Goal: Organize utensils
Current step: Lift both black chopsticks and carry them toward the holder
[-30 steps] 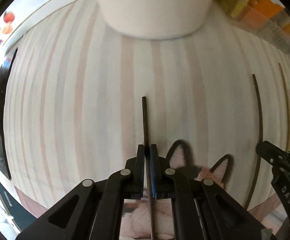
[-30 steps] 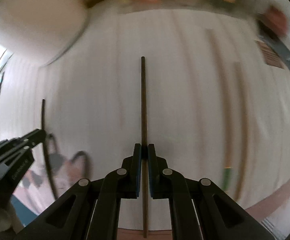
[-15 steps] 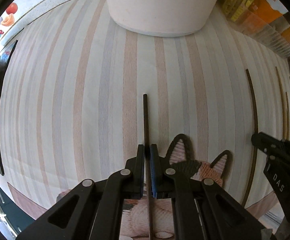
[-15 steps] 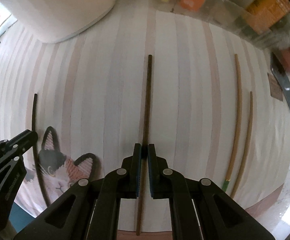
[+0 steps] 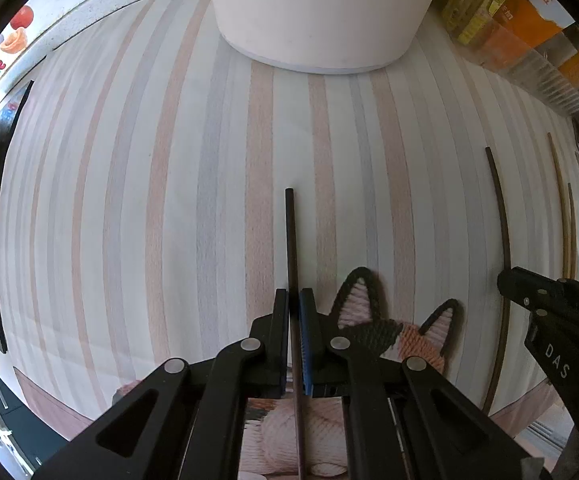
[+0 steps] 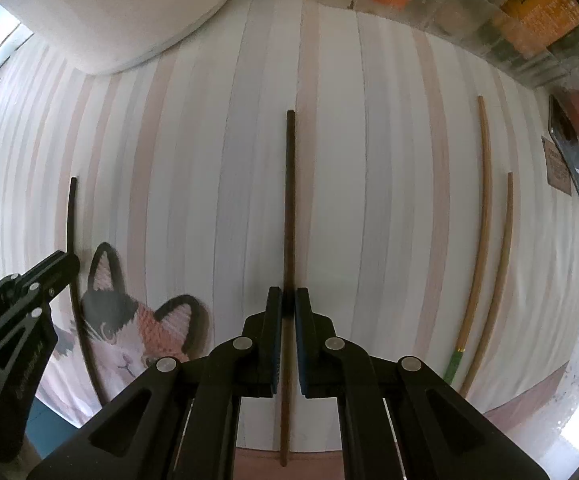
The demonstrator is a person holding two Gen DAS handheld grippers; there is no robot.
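Both claws are clamped shut, each on one dark chopstick: the left gripper (image 5: 294, 300) pinches the left dark chopstick (image 5: 290, 236) partway along its length, and the right gripper (image 6: 284, 298) pinches the right dark chopstick (image 6: 289, 200) the same way. Each stick runs lengthwise between its jaws and points toward the far edge of the striped placemat (image 5: 149, 200). From the left wrist view the right claw's stick shows as a thin dark line well apart to the right.

Two light bamboo chopsticks (image 6: 485, 216) lie side by side near the mat's right edge, one with a green end. A cat-shaped coaster (image 6: 129, 320) sits at the mat's near edge, between the two claws.

The risk, as judged from here: each thin stick is held at a single point, so it could pivot or slip in the jaws when lifted or swung. The two claws work close together and could knock each other, or snag the coaster, when the pair is brought together.

A large white container (image 5: 321, 12) stands at the mat's far edge. Orange and yellow packets in a clear box (image 6: 529, 28) line the far right corner, beyond the mat. Pale speckled countertop shows at the mat's right edge.
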